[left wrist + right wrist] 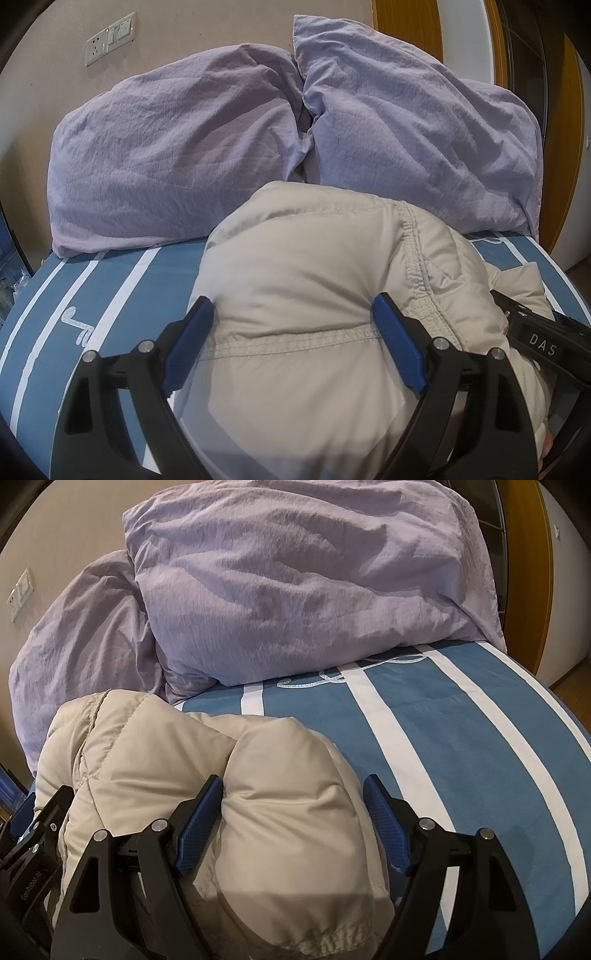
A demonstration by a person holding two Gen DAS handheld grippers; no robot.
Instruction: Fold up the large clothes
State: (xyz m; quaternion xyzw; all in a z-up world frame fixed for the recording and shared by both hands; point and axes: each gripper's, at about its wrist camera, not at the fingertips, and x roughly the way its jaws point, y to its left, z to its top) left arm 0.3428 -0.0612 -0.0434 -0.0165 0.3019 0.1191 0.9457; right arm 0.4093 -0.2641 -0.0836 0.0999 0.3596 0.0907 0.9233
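Note:
A beige puffy jacket [303, 258] lies bundled on the blue bed sheet with white stripes [122, 280]. My left gripper [291, 301] straddles the bundle with its jaws wide, and both blue pads [397, 343] press into the padded fabric. In the right wrist view, my right gripper [293, 781] holds another thick roll of the jacket [288, 782]. Its left pad [199, 823] dents a crease and its right pad touches the roll's edge. Each gripper's body shows at the edge of the other's view.
Two lilac pillows [177, 147] [413, 122] lean against the beige wall just beyond the jacket. A wall socket plate [110, 37] is above them. The bed's right edge [554, 701] drops to a wooden floor, near an orange door frame [406, 29].

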